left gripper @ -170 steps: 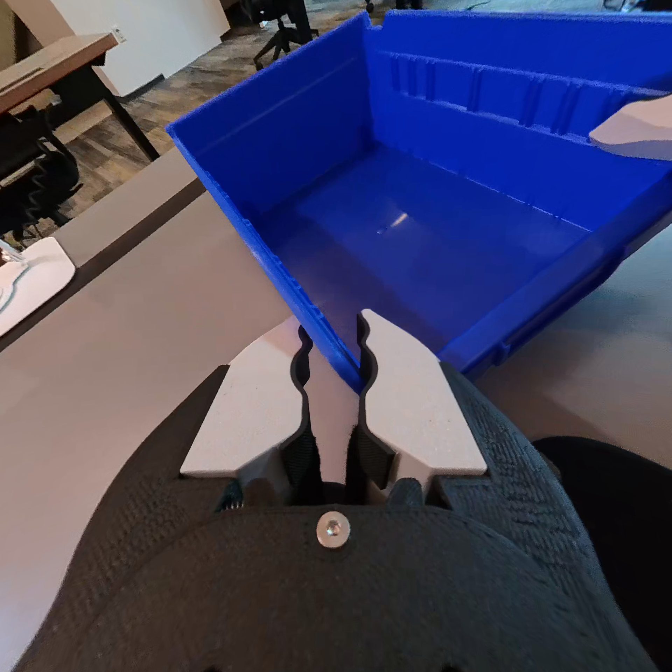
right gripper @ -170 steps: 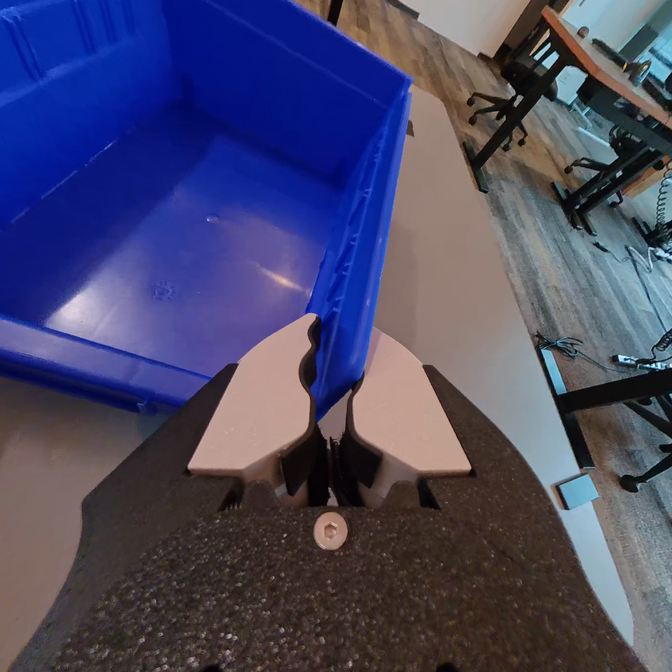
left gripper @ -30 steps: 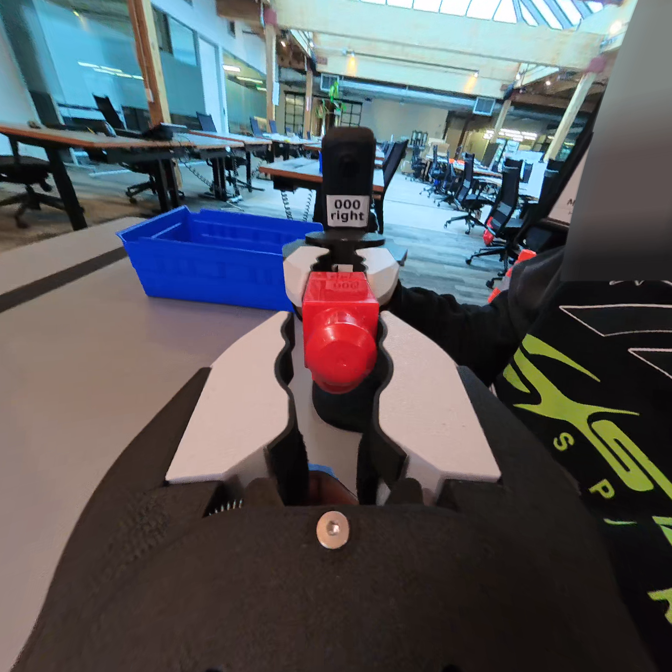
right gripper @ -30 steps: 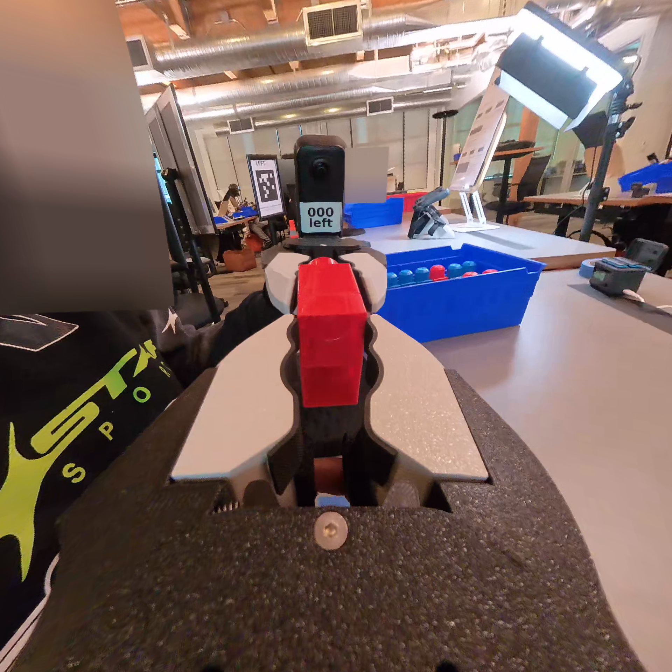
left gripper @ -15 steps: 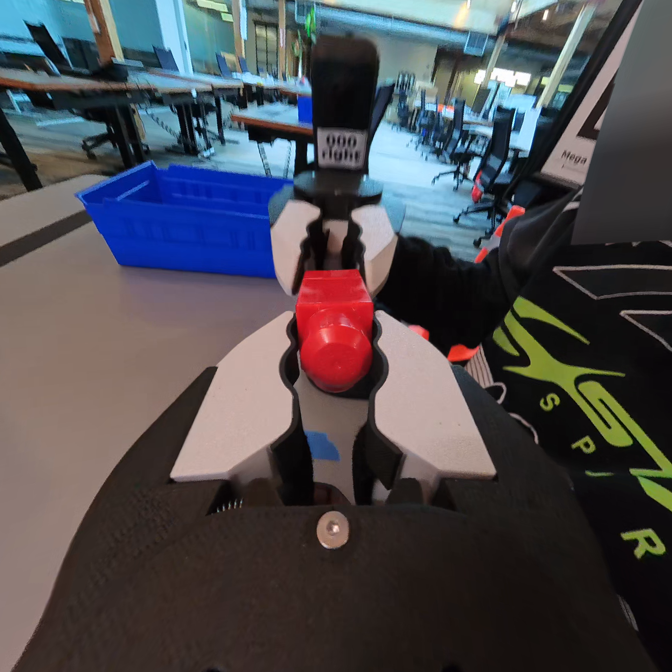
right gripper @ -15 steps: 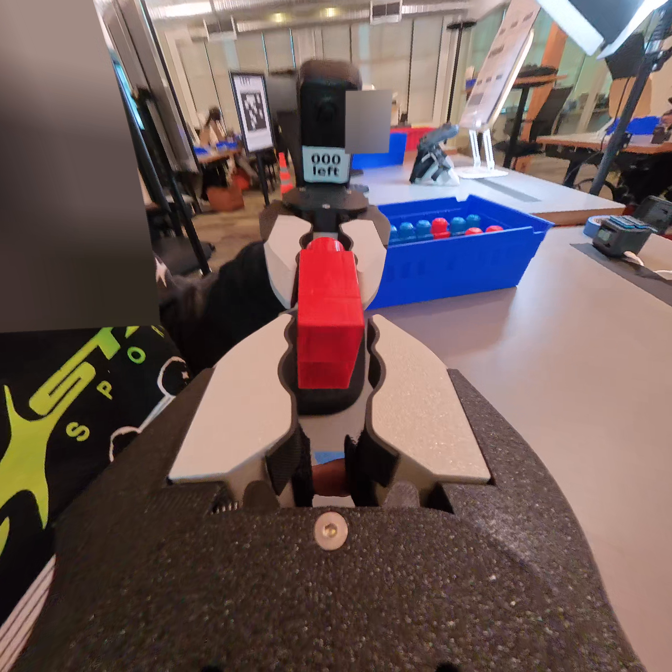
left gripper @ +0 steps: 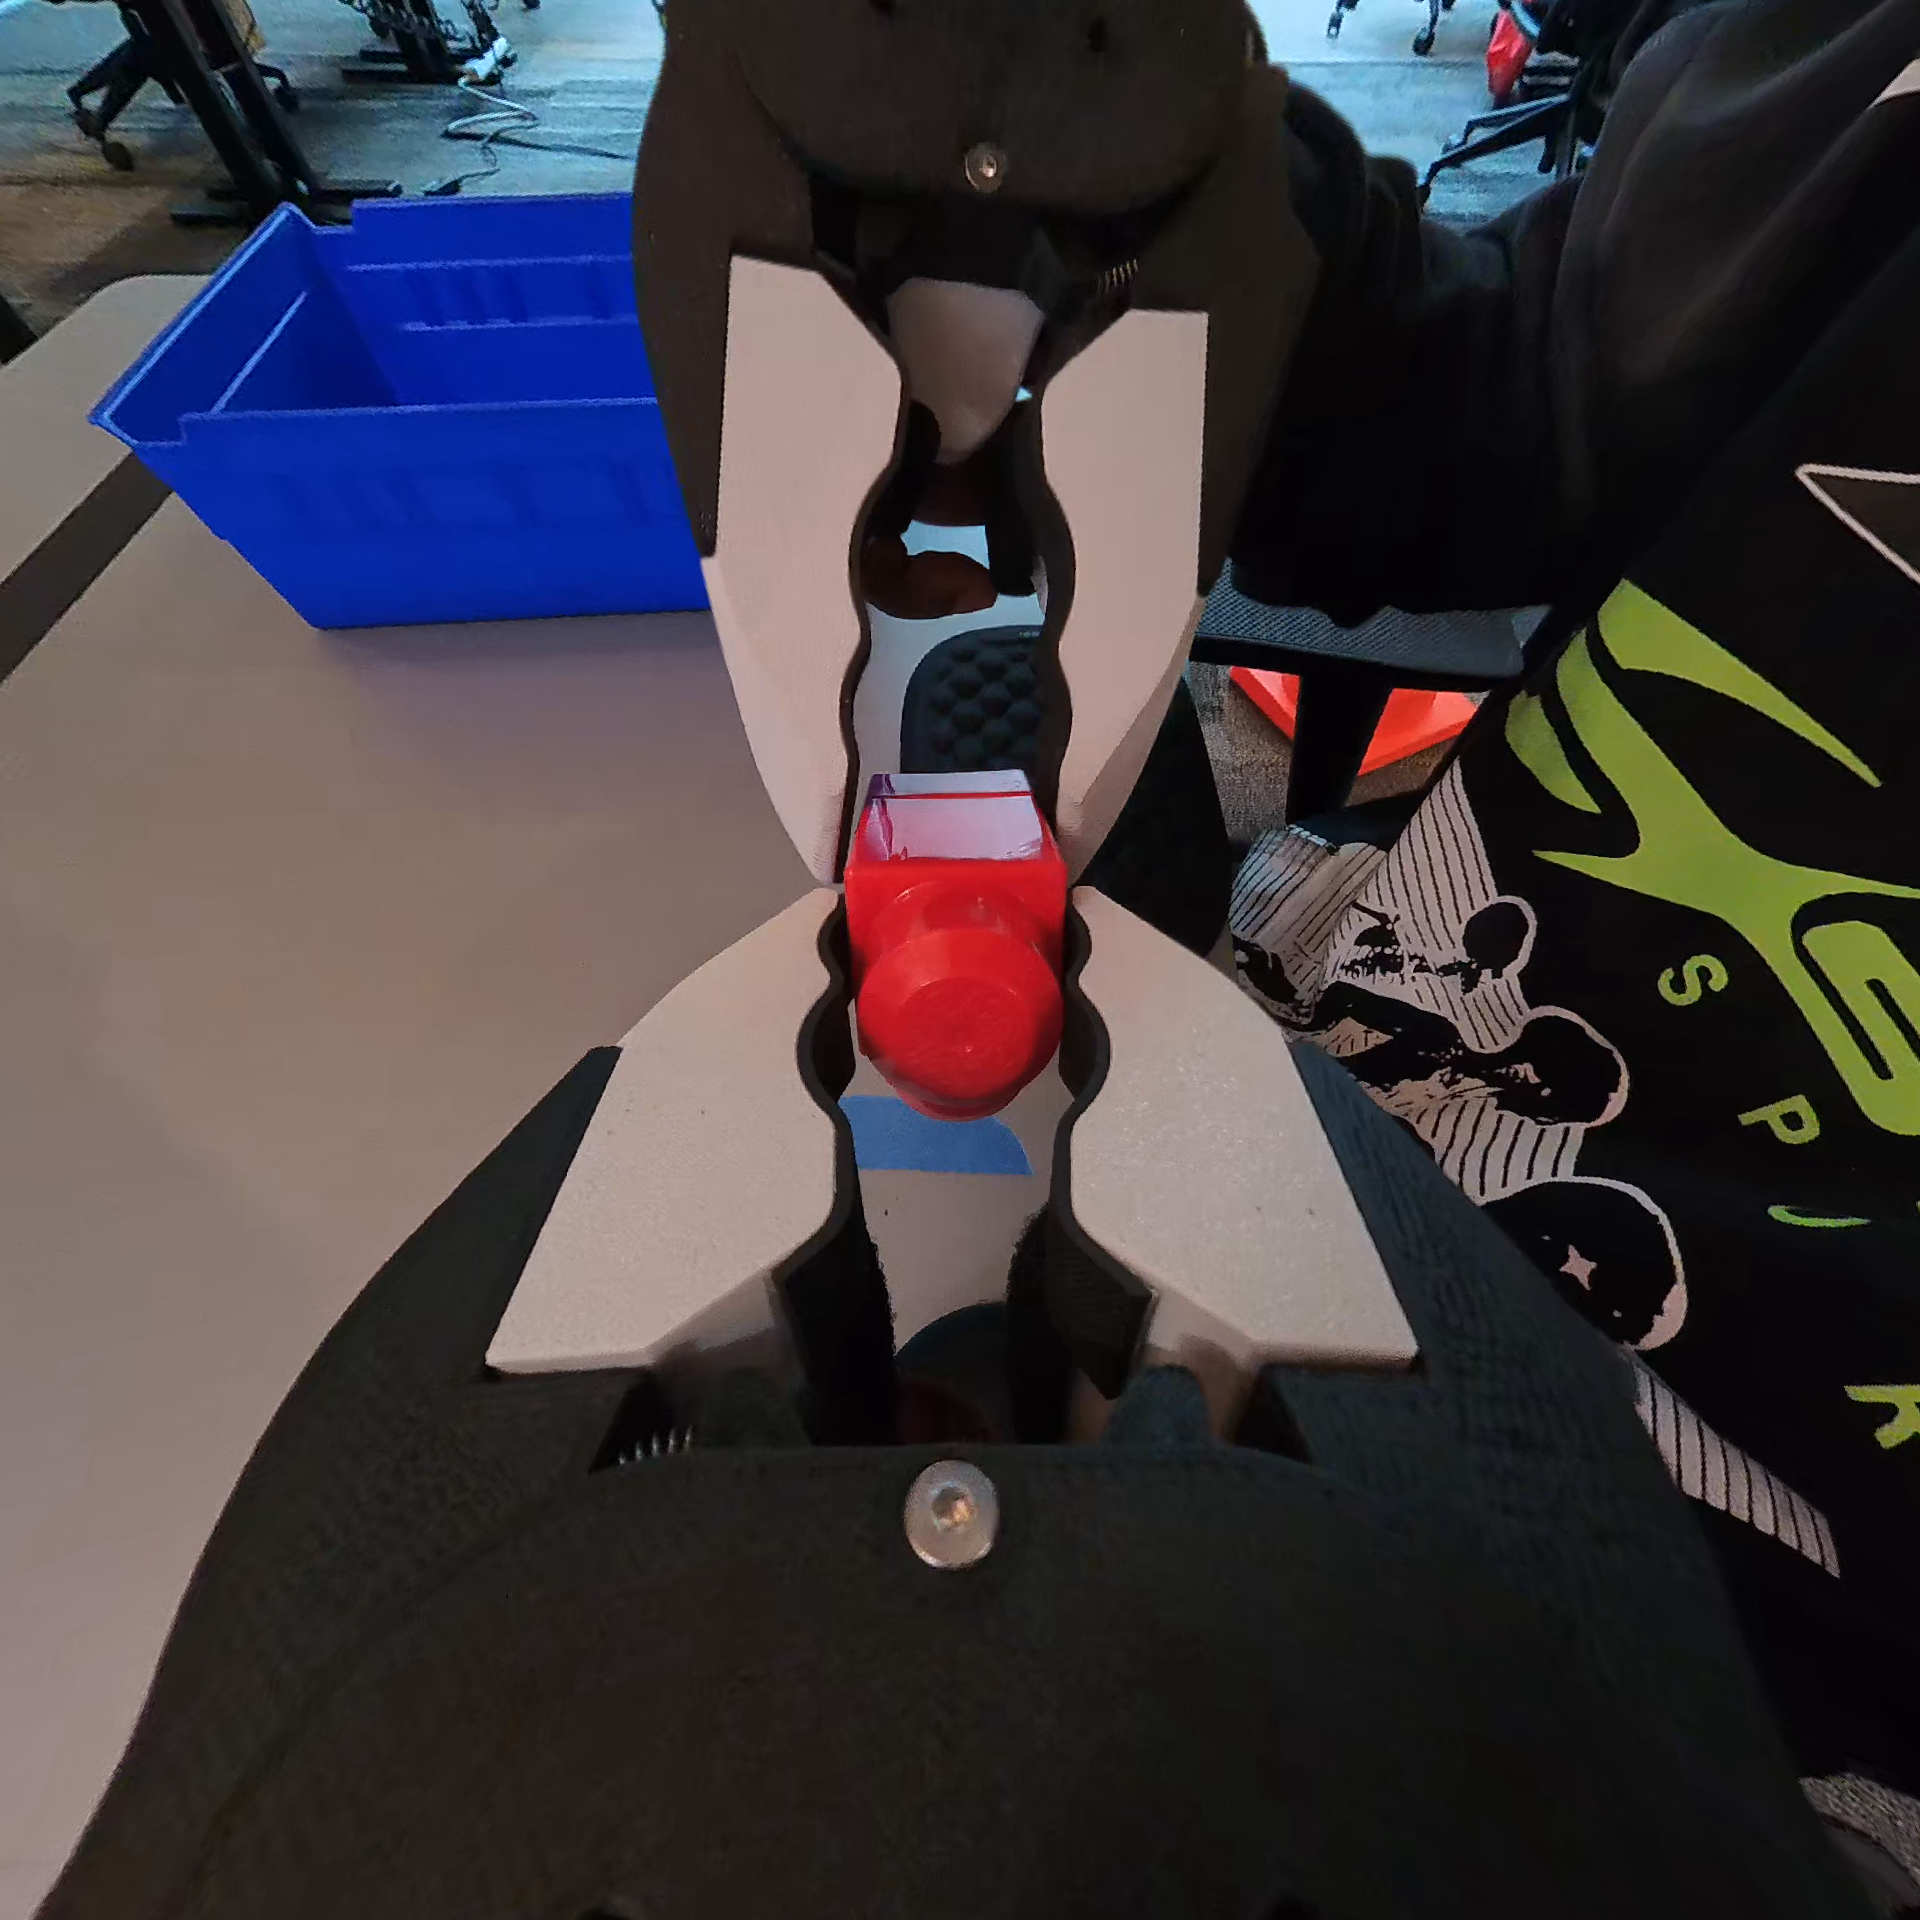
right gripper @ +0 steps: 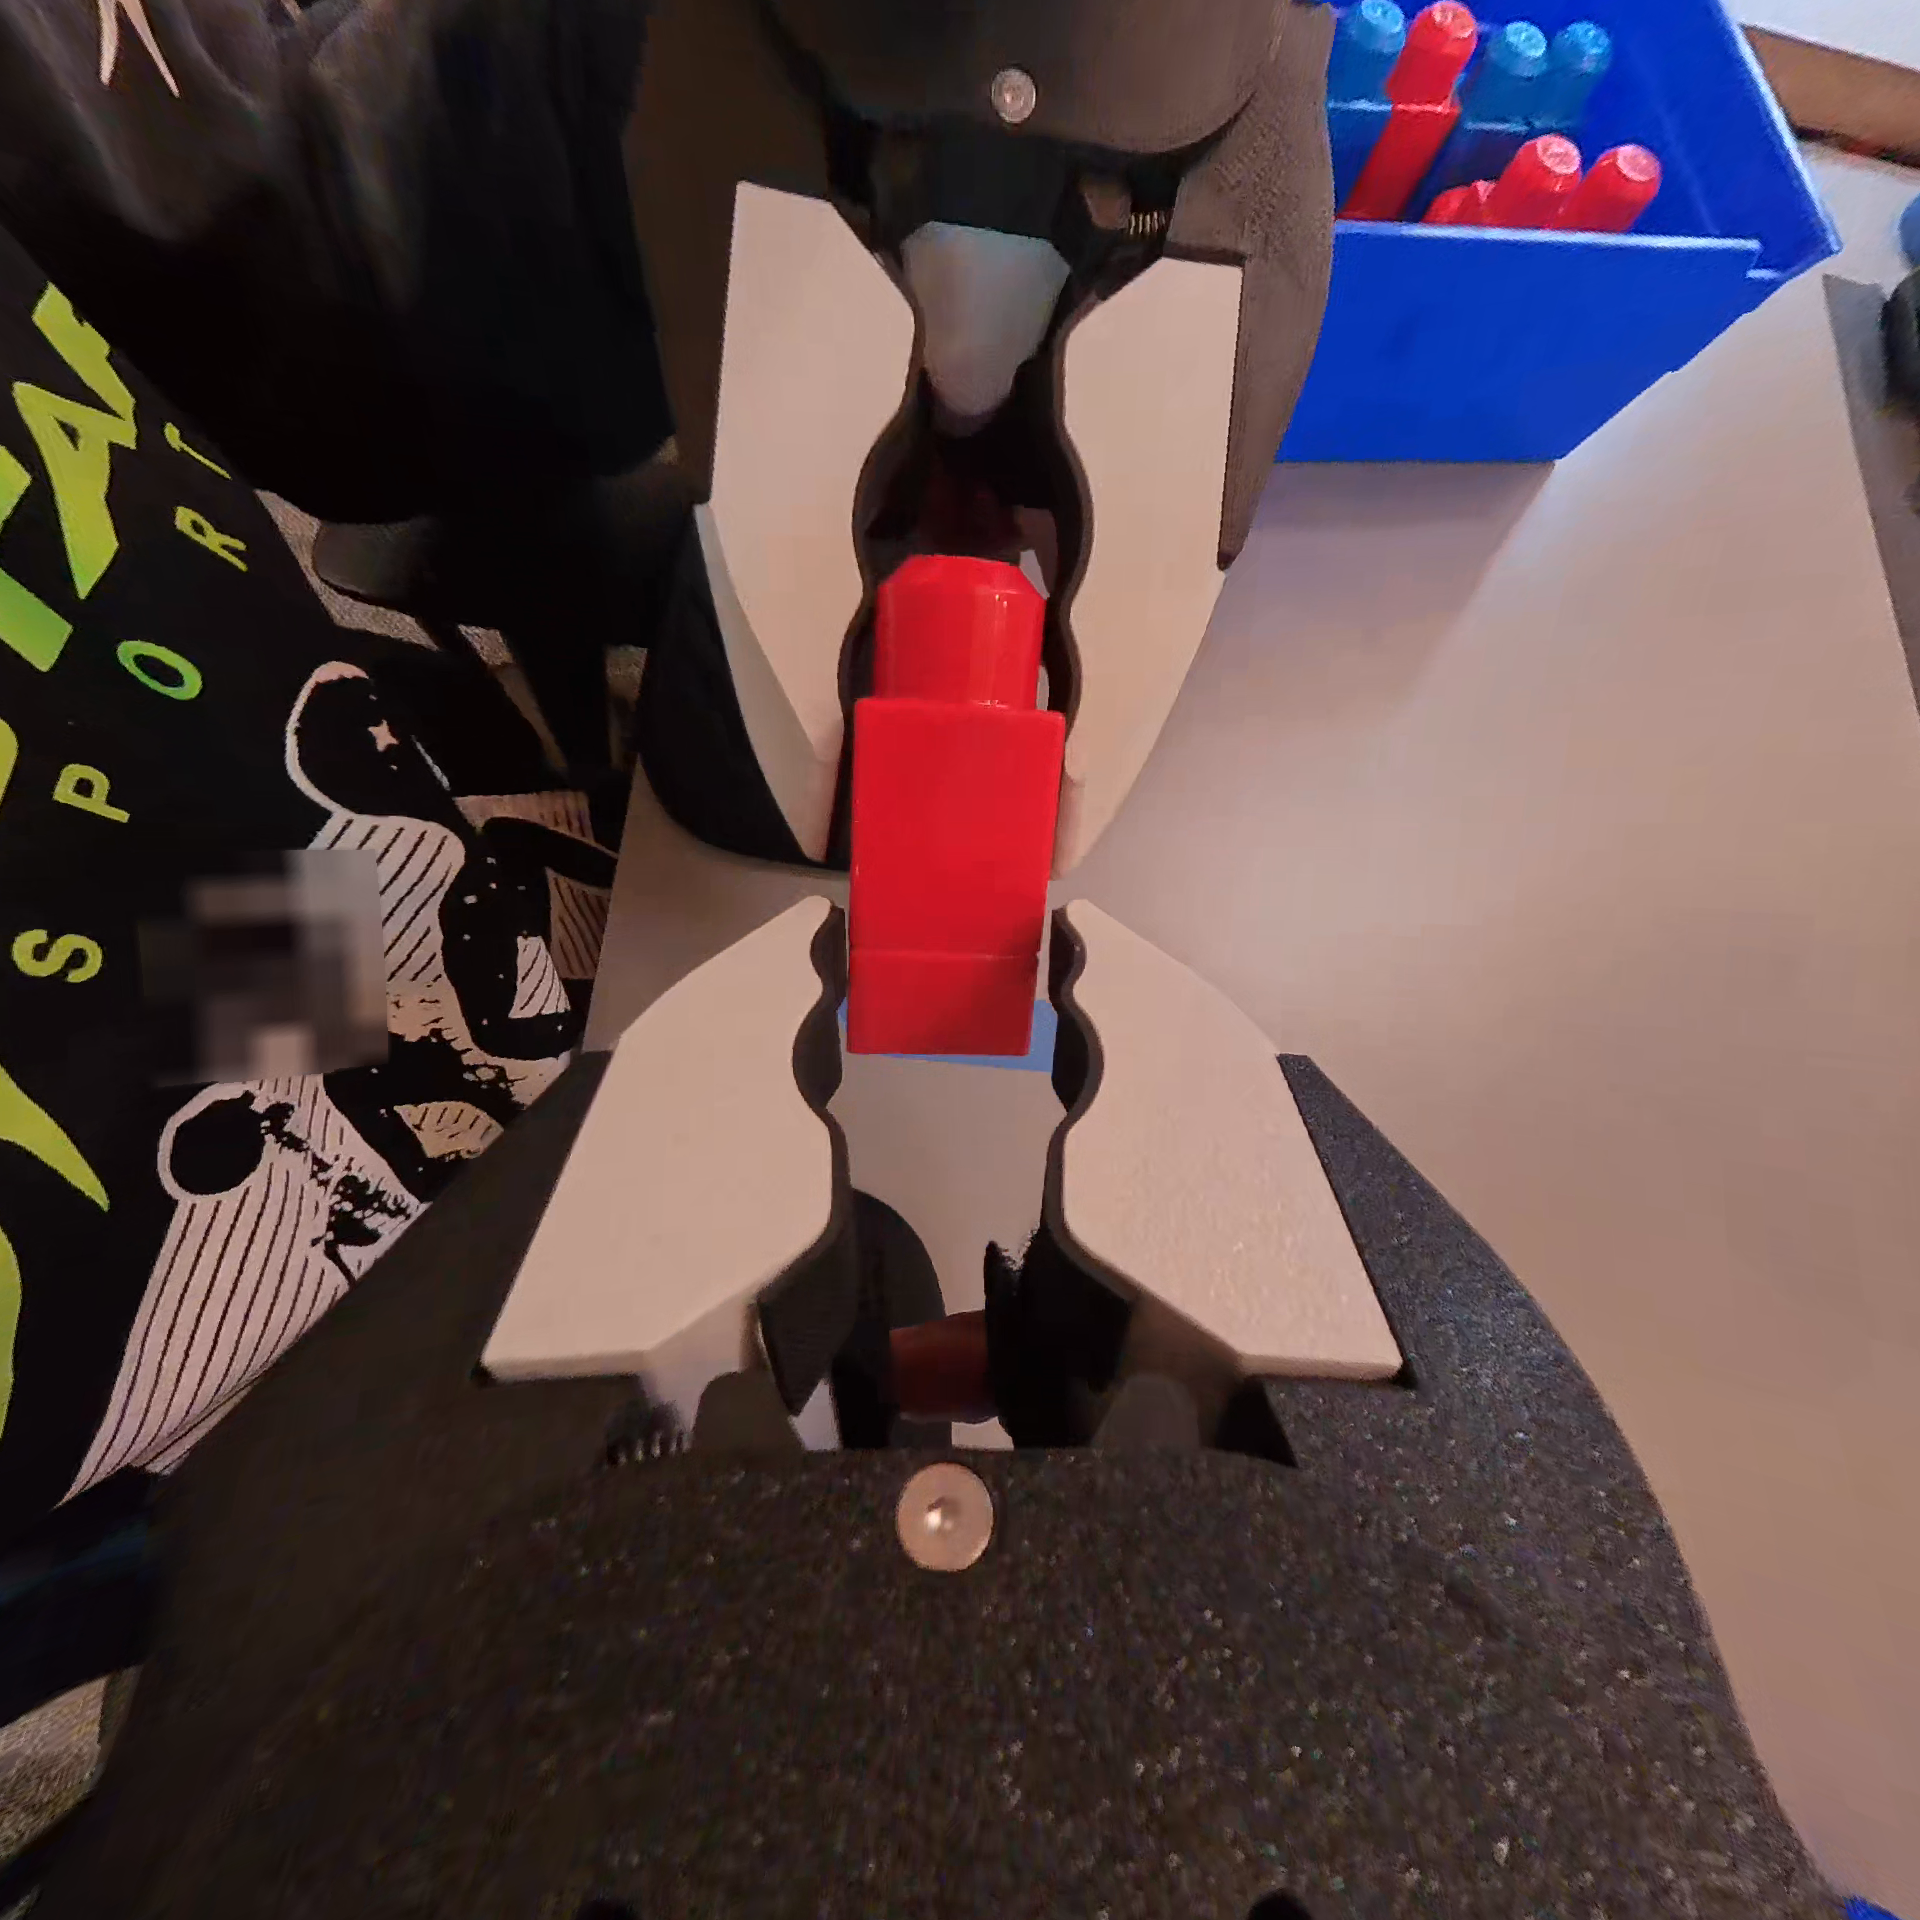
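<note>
The table (left gripper: 312, 883) is seen as a pale grey surface spreading under both tools, and it is bordered on one side by a person's black printed shirt (left gripper: 1662, 935); a blue bin (left gripper: 416, 468) stands well back on it in the left wrist view, seemingly bare inside, while a second blue bin (right gripper: 1507, 343) in the right wrist view is stocked with red and blue pegs (right gripper: 1538, 177) stood on end, presumably so that each can be taken singly.

The two grippers are brought nose to nose above the table, tips almost touching, so that one red peg (right gripper: 951, 831) is spanned by both at once; the left gripper (left gripper: 954, 935) is closed on the peg's rounded knob end, and the right gripper (right gripper: 940, 935) is closed on its square shank, the pads of each being pressed against opposite faces. The peg is thus held level and clear of the table, kept straight between the opposed tools; such a double hold is judged to suit pulling, twisting or passing over.

A blue tape strip (left gripper: 935, 1138) is seen on the table directly beneath the peg.
</note>
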Demonstrator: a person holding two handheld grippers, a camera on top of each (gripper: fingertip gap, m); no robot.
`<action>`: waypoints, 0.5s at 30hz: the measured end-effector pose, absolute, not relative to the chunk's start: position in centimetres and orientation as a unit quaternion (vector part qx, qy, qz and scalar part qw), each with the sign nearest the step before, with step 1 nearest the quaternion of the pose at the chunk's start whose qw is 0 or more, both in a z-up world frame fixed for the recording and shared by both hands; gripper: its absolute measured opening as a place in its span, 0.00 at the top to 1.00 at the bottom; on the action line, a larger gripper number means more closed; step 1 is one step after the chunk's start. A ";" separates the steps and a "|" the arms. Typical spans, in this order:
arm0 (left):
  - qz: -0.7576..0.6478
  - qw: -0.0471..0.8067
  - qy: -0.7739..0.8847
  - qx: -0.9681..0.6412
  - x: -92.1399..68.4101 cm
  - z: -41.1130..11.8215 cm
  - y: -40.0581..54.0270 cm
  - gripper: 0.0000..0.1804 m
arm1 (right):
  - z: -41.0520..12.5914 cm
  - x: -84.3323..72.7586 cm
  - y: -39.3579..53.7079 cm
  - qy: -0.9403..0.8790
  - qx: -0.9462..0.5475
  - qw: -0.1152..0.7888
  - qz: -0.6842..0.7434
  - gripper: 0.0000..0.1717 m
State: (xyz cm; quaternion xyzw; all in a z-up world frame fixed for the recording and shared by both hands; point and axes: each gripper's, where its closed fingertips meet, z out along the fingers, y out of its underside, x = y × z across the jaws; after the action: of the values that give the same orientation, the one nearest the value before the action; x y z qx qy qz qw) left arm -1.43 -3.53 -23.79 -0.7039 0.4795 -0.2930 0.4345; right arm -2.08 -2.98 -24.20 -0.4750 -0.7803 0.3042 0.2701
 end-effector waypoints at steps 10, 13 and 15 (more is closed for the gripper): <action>-0.285 0.438 0.483 -0.702 -1.4 -23.8 -3.4 0.80 | -25.7 -2.0 -2.7 -0.789 -0.489 0.248 0.277 0.78; -0.272 0.437 0.486 -0.706 -1.5 -24.0 -3.3 0.80 | -26.0 -2.2 -2.6 -0.783 -0.494 0.255 0.279 0.79; -0.263 0.432 0.494 -0.707 -1.5 -24.2 -3.3 0.80 | -26.3 -2.3 -2.6 -0.782 -0.495 0.259 0.275 0.79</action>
State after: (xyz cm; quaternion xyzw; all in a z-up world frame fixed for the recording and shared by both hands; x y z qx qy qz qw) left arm -1.50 -3.30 -24.19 -0.7068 0.4941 -0.2633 0.4324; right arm -2.27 -2.62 -26.29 -0.4951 -0.7824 0.2748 0.2593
